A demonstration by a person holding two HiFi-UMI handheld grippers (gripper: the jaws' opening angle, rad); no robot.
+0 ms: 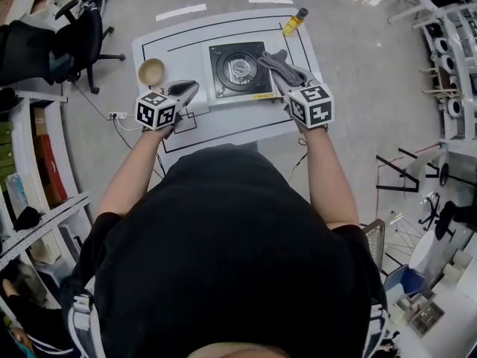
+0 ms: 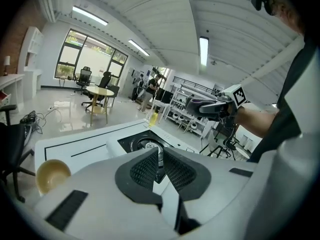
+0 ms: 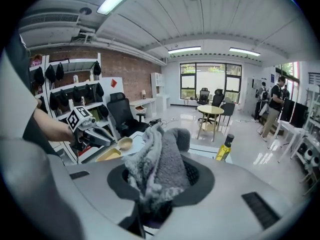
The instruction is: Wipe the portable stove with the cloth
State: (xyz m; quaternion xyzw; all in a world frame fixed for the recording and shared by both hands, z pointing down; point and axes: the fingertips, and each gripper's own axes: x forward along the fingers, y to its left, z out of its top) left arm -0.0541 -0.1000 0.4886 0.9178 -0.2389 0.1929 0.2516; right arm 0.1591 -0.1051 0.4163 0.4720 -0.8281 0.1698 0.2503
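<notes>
Right gripper (image 1: 287,79): clamped on cloth (image 3: 157,166) | stove (image 1: 240,69): just left of its tip, nearer than to left gripper (image 1: 190,89) | left gripper: jaws together, empty

Two hand-held grippers (image 1: 191,88) (image 1: 282,69); one stove (image 1: 238,69); one cloth (image 1: 270,57); one bowl (image 1: 151,71); one bottle (image 1: 294,22)

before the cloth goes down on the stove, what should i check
1. Cloth gripped in the right claw: ok, clamped.
2. Cloth lined up with the stove: ok, at its right edge.
3. Left claw out of the way: ok, shut, empty, left of the stove.
4. Bowl and bottle off the stove: ok.
5. Stove off and cool: cannot tell.
</notes>
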